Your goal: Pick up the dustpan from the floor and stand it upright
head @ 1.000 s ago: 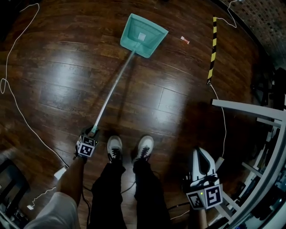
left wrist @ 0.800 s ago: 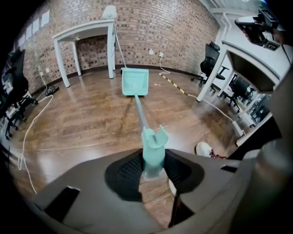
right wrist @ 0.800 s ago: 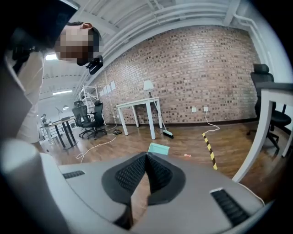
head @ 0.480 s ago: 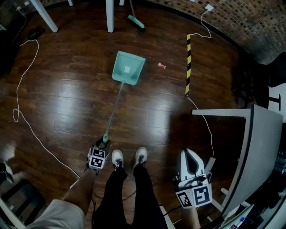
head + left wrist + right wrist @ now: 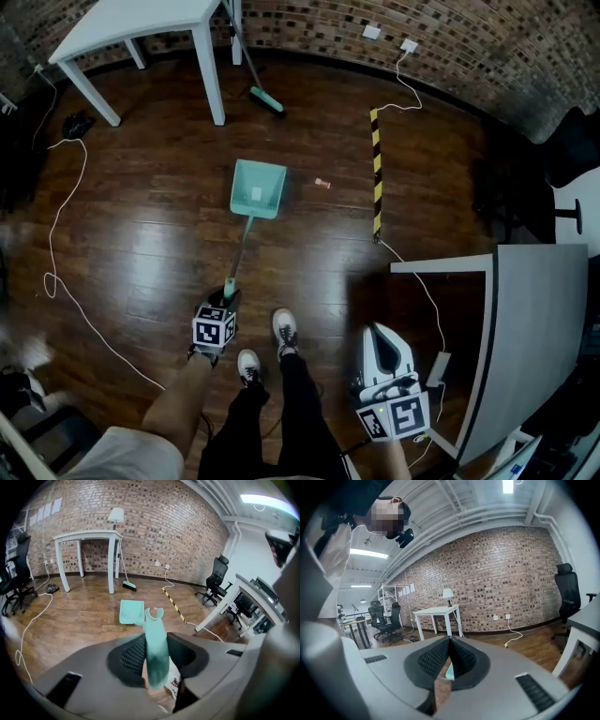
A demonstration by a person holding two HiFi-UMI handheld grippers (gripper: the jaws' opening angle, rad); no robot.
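Left hand-held gripper (image 5: 226, 293) is clamping the teal grip at the top of the dustpan handle (image 5: 240, 249). In the left gripper view the pads are pressing both sides of that grip (image 5: 155, 645), with its notched tip sticking out past the jaws. Right hand-held gripper (image 5: 380, 334) is hanging off to the side with jaws closed together and holding nothing.

The dustpan (image 5: 258, 187) is lying ahead of the person's shoes on the wooden floor (image 5: 141, 234), with the handle slanting up to the left hand-held gripper. Can't tell if the pan edge is touching the boards.

Judging by looks, it is handling light: a thin plastic pan on a stiff, slim shaft. The long lever means the pan end is likely swinging and twisting in the pads, and the smooth grip may be rotating. The grip end is looking like the right hold.

Head view is giving the full length plus the broom (image 5: 265, 98) and the striped tape (image 5: 376, 169). Left gripper view is giving pad contact only. Right gripper view is showing closed jaws (image 5: 449, 660), a brick wall, and an unidentifiable teal sliver low in the gap.
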